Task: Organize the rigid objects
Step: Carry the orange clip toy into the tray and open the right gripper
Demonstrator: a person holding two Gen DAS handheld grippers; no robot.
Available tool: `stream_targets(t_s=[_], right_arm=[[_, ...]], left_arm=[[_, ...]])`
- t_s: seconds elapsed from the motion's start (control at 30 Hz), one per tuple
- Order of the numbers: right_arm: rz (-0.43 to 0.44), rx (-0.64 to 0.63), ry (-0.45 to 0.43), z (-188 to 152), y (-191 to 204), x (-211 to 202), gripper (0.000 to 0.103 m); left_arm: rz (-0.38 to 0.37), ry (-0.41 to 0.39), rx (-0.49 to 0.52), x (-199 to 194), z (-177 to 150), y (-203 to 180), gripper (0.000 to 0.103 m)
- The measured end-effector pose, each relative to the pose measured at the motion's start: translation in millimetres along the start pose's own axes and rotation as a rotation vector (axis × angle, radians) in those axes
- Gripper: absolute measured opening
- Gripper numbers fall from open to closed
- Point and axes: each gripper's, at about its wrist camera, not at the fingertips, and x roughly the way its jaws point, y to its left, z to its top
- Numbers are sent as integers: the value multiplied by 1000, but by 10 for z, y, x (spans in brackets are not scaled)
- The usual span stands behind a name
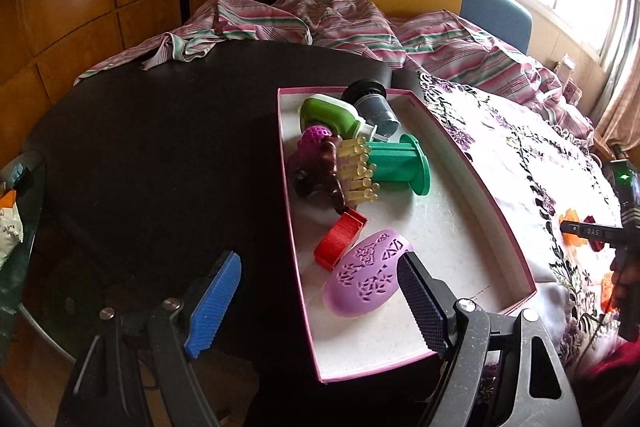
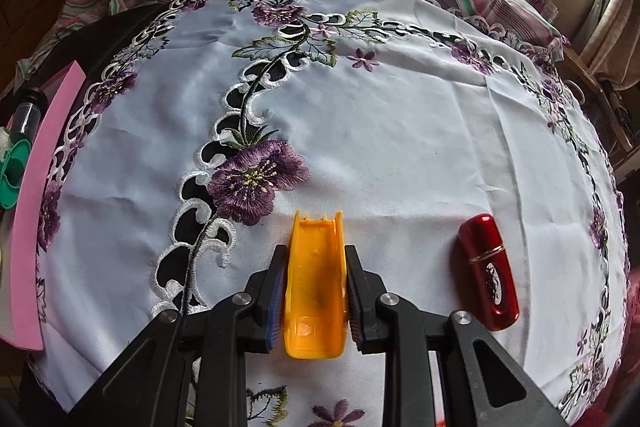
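Observation:
A pink-rimmed box with a white floor holds a lilac patterned oval shell, a red ribbed piece, a green spool, a bundle of yellow sticks, a brown figure, a purple ball, a green and white bottle and a dark grey cylinder. My left gripper hovers open at the box's near left wall, and neither pad touches the lilac shell. My right gripper is shut on an orange channel-shaped plastic piece over the embroidered cloth. A red capsule lies to its right.
The white cloth with purple flowers covers the right part of the black round table. The box's pink wall shows at the left of the right wrist view. Striped fabric is heaped at the back, below a window.

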Motion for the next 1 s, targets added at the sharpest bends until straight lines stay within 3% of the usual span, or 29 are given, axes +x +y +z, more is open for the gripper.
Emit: stream_targets(t_s=[0.2,0.37,0.67,0.8,1.0], right_arm=[[106,30,-32,10,213,-224,25],[189,-20,-81,73,598,-473,25],[409,-195,-145,134,1697,-931,25],[433,-264,-113,104,2171,-833,25],[435,-291,30,72,2602,-406,25]], left_arm=[[4,7,-25,8,-21,72,81],[7,8,-39,5,-44,118,81],[34,-13,-90,-22,-54,286,81],[42,-13,-106,-30,-64,368,81],[47,-10,-122,-27,-89,454,81]])
